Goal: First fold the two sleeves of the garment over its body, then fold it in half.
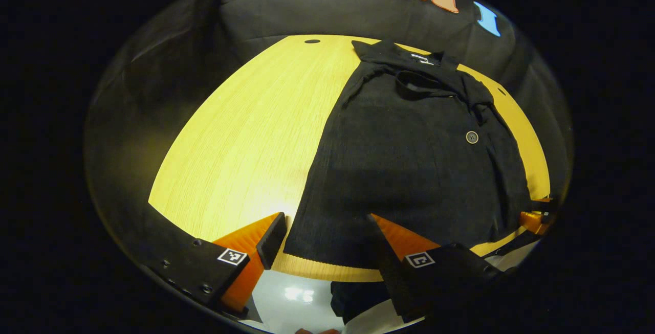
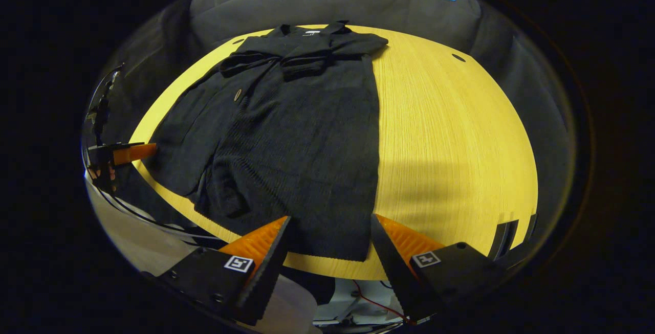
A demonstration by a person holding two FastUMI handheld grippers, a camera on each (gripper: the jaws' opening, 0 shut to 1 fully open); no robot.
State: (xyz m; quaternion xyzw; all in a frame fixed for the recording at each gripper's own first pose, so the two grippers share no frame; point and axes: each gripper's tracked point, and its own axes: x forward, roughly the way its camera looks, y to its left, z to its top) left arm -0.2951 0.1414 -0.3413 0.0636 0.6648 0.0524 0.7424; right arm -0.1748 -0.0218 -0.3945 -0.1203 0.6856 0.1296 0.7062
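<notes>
A black buttoned garment (image 1: 404,165) lies flat on the round yellow wooden table (image 1: 245,139), collar at the far side and hem at the near edge. Both sleeves lie folded in over its body. My left gripper (image 1: 325,226) is open, hovering over the hem's left corner with nothing between its fingers. In the right gripper view the same garment (image 2: 297,134) spreads out, and my right gripper (image 2: 330,226) is open above the hem's right corner. The left gripper (image 2: 128,154) also shows far off at the left of that view, and the right gripper (image 1: 535,219) at the right edge of the left gripper view.
Bare table top (image 2: 450,145) lies to the right of the garment in the right gripper view and to its left in the left gripper view. A small dark hole (image 1: 311,41) marks the far table edge. Pale floor (image 1: 291,298) shows below the near edge.
</notes>
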